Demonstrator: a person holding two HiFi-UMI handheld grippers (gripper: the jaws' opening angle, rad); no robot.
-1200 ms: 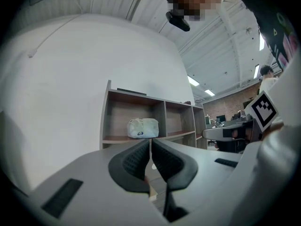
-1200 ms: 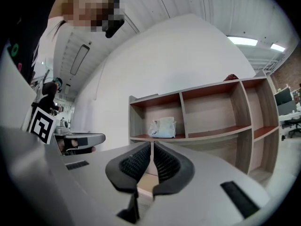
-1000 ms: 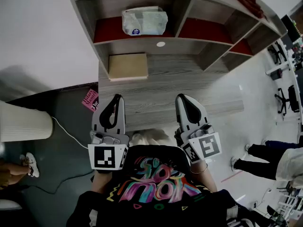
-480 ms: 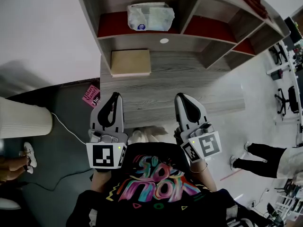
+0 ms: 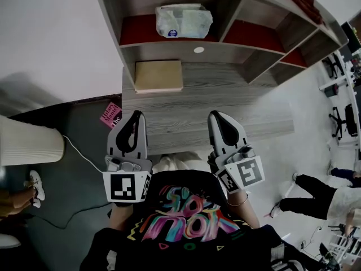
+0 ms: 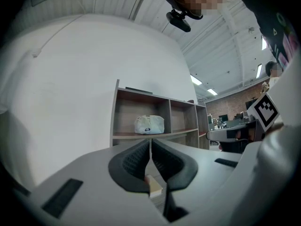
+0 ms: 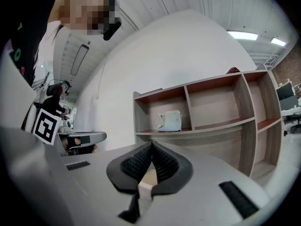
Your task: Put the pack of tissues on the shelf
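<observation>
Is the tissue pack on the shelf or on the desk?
On the shelf: the tissue pack rests in its left compartment, above the desk.

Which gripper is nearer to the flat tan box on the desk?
Left. The left gripper is almost straight in front of the flat tan box; the right gripper is farther off, to the box's right.
</observation>
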